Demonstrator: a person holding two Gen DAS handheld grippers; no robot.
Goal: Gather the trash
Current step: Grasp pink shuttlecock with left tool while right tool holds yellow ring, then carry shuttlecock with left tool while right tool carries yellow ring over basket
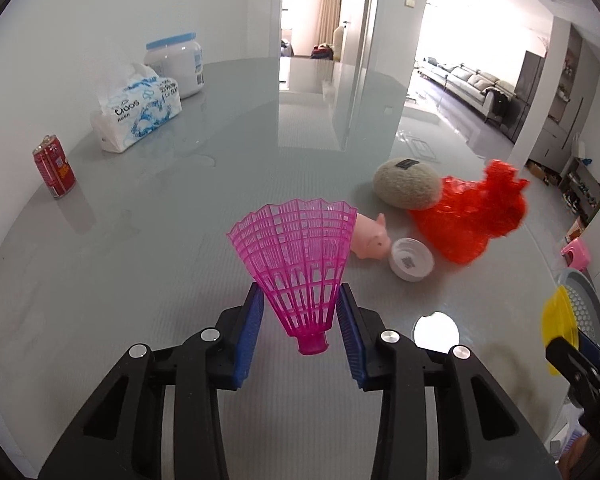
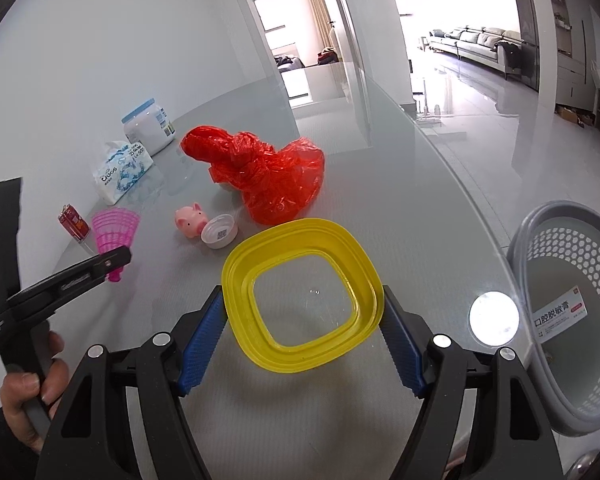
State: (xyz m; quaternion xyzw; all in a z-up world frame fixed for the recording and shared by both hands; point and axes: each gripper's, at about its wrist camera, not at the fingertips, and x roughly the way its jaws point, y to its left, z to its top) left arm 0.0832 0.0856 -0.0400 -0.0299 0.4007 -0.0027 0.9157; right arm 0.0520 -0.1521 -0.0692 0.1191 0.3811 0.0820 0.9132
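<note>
My left gripper [image 1: 300,312] is shut on a pink plastic shuttlecock [image 1: 296,256], held above the grey table; the shuttlecock also shows in the right wrist view [image 2: 114,234]. My right gripper [image 2: 302,308] is shut on a yellow square lid [image 2: 302,292], held near the table's right edge. A grey perforated basket [image 2: 572,312] stands just right of it, with a white box [image 2: 560,314] inside. On the table lie a red plastic bag [image 1: 468,212], a pink pig toy [image 1: 370,236], a white cap [image 1: 411,259] and a red can [image 1: 54,168].
A tissue pack [image 1: 138,114] and a white jar with a blue lid [image 1: 180,66] stand at the table's far left by the wall. A grey fuzzy ball [image 1: 406,182] lies beside the red bag. A pink stool [image 1: 578,254] is on the floor beyond the table's right edge.
</note>
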